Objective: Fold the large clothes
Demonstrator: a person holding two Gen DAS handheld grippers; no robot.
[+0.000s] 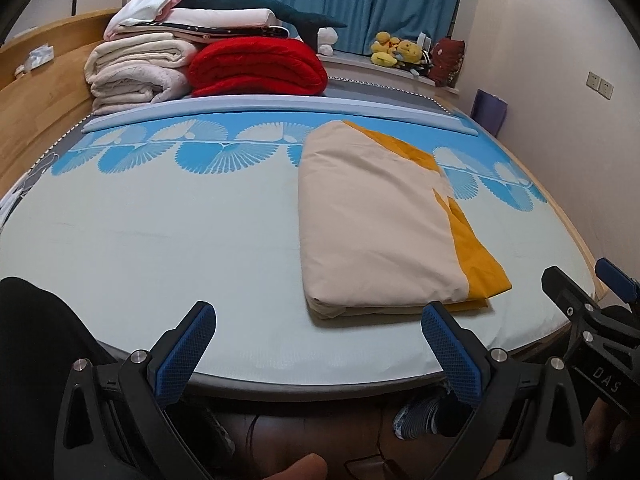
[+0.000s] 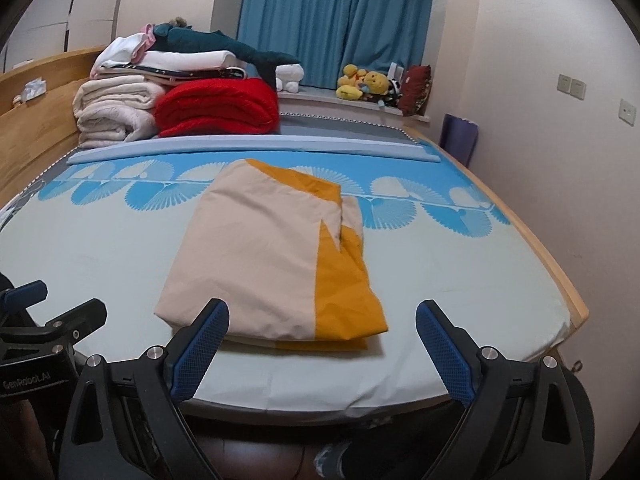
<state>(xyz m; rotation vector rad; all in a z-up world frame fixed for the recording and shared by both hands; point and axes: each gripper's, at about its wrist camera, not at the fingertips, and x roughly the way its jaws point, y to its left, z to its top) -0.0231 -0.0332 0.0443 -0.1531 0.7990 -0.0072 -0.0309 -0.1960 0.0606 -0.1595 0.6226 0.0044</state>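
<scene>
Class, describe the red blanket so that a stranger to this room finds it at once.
Start at the bed and look to its far end, before the blue curtain. The red blanket lies folded there beside the cream blankets; it alone is bright red.

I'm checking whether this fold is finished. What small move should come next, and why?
Probably keep both hands back and leave it. The beige and orange cloth lies folded in a compact stack on the bed. The left gripper and right gripper are open, with nothing between their fingers. At most, tidy the rumpled orange edge.
</scene>
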